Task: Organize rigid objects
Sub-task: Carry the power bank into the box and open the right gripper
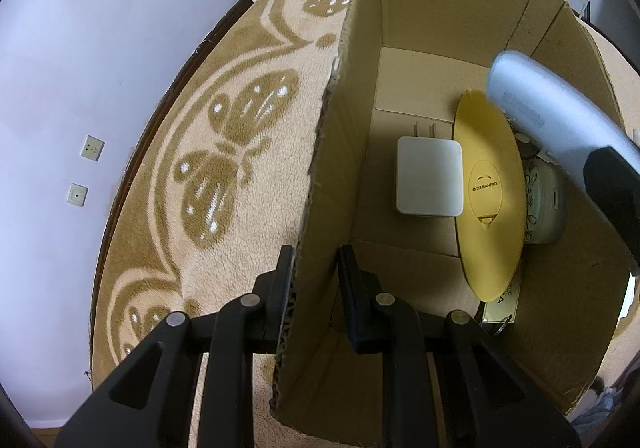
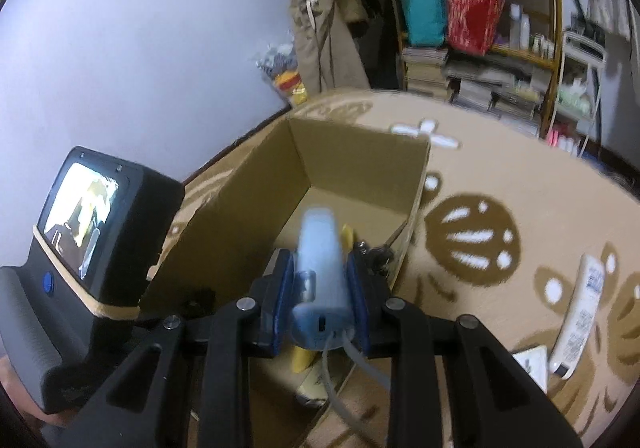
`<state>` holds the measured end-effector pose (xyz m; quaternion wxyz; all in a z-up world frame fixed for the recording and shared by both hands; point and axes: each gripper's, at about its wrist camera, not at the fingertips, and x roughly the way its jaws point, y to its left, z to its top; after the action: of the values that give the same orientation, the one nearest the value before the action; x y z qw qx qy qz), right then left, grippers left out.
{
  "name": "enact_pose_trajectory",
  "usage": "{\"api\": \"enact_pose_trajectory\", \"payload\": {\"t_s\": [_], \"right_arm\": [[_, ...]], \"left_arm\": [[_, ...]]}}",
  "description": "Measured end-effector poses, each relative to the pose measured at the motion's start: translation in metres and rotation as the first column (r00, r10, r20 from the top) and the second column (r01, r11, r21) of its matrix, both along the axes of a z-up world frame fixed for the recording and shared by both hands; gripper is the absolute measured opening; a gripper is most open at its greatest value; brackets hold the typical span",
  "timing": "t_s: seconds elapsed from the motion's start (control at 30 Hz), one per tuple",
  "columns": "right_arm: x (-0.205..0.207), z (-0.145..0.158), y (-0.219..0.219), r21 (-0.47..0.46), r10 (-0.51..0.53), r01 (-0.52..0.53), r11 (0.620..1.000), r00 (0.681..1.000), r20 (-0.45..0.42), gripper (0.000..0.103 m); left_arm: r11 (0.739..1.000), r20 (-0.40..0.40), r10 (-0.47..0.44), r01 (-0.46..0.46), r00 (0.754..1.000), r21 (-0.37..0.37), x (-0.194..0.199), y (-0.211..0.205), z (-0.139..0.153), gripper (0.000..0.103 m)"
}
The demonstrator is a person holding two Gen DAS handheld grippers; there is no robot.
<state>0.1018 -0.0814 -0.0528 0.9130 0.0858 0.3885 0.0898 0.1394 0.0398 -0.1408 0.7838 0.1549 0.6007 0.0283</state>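
Pale blue remote (image 2: 320, 264): long, rounded plastic body, smooth and faintly glossy, a small dark slot in its near end, a thin grey strap looping out below. The right gripper (image 2: 320, 272) clamps it between blue-padded black fingers (image 2: 280, 288), long axis pointing away over the open box (image 2: 360, 152); in the left wrist view the same remote (image 1: 536, 108) hangs at the right, above the box contents. Box: plain brown corrugated cardboard, raw fluted edges, flaps gone or folded, sitting on a fleecy beige rug (image 1: 248, 120) with brown leaf-and-shell motifs. The left gripper (image 1: 314, 276) is pinched shut on the box's near left wall (image 1: 320, 184), one finger outside, one inside. On the box floor: a white square charger (image 1: 430, 176) with rounded corners, matte, prongs pointing far; just right of it a yellow oval disc (image 1: 488, 192) tilted on edge, smooth plastic with an embossed oval; behind the disc a pale round case (image 1: 546, 200) with line drawings, partly hidden. On the rug to the right, outside the box, lies a white tube (image 2: 580, 312) with blue print. Far side: cluttered shelves (image 2: 480, 8).
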Motion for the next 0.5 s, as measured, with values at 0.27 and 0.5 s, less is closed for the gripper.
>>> {"api": "enact_pose_trajectory", "payload": {"t_s": [0.27, 0.5], "right_arm": [[-0.003, 0.013, -0.015, -0.013, -0.032, 0.032, 0.999, 0.999, 0.013, 0.029], [-0.009, 0.018, -0.05, 0.005, -0.127, 0.126, 0.992, 0.992, 0.011, 0.057]], "left_arm": [[1.0, -0.003, 0.001, -0.001, 1.0, -0.003, 0.0, 0.002, 0.001, 0.02], [1.0, -0.002, 0.001, -0.001, 1.0, -0.002, -0.001, 0.001, 0.001, 0.02]]}}
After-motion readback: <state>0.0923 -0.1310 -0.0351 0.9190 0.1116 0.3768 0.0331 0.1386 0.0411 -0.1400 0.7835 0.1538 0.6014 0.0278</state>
